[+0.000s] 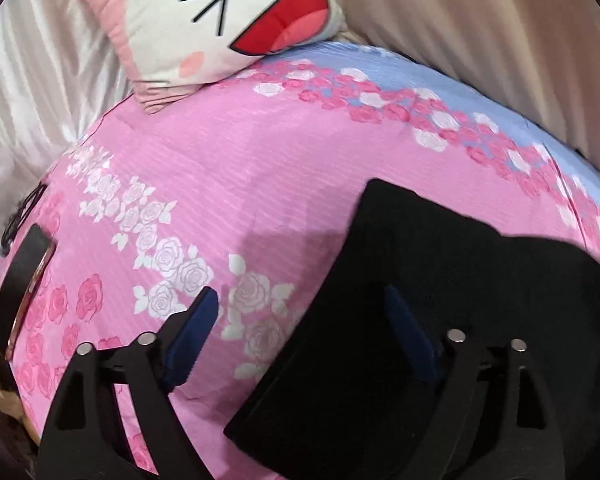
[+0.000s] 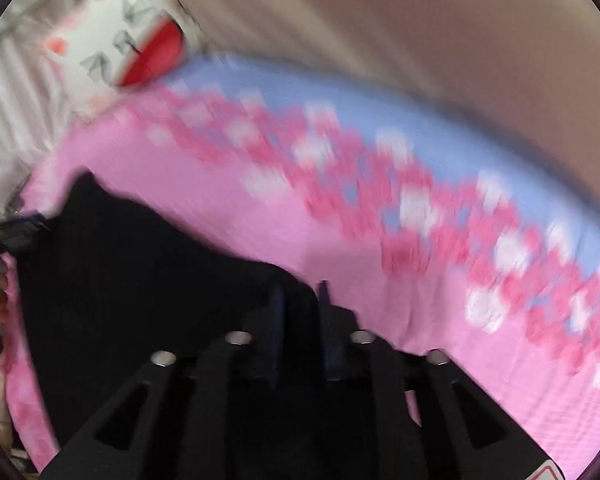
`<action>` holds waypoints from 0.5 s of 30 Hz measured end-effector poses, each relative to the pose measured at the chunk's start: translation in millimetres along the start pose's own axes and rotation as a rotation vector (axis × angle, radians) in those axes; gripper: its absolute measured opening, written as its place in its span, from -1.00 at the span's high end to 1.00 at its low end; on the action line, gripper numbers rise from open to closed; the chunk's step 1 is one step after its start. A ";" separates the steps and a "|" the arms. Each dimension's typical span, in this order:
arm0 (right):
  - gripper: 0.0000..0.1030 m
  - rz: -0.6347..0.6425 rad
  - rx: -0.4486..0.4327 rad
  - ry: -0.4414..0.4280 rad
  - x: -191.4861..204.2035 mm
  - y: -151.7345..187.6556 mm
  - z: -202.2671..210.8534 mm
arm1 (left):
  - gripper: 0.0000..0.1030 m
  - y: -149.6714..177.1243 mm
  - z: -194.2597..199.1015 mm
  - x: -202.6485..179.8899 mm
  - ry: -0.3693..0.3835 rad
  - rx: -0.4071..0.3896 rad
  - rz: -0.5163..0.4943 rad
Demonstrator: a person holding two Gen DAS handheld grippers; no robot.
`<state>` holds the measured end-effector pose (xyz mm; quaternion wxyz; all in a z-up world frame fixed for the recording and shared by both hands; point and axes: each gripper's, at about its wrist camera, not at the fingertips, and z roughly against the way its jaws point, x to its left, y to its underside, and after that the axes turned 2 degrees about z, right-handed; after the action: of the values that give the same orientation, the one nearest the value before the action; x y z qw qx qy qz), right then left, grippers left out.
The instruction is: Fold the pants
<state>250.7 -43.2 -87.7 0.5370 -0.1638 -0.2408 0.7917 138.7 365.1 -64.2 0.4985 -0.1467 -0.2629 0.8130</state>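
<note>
The black pants lie folded on the pink rose-print bedspread. In the left wrist view my left gripper stands wide open. Its left blue pad is over bare bedspread, its right pad is over the cloth, and the pants' straight left edge runs between them. The right wrist view is blurred. There my right gripper has its fingers close together at the pants' upper right edge, with black cloth in the narrow gap. The left gripper shows at the pants' far left corner.
A cartoon-face pillow leans at the head of the bed. A dark phone and black glasses lie at the bedspread's left edge. White satin cloth hangs on the left and a beige curtain on the right.
</note>
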 end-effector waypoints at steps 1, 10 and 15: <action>0.55 -0.031 -0.030 -0.020 -0.7 -1.2 1.8 | -0.60 -0.6 4.7 1.3 0.003 -0.002 0.002; 0.30 -0.166 -0.200 0.105 -32.7 93.8 128.0 | -0.68 29.2 84.7 -29.7 0.083 -0.108 -0.081; 0.30 -0.376 -0.139 0.296 -92.7 207.4 183.5 | -0.81 67.7 99.7 -102.3 0.152 -0.086 -0.238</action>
<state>29.9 -230.7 -50.9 0.6917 -0.2667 -0.2398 0.6269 86.2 221.6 -23.8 0.6031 -0.1968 -0.2745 0.7226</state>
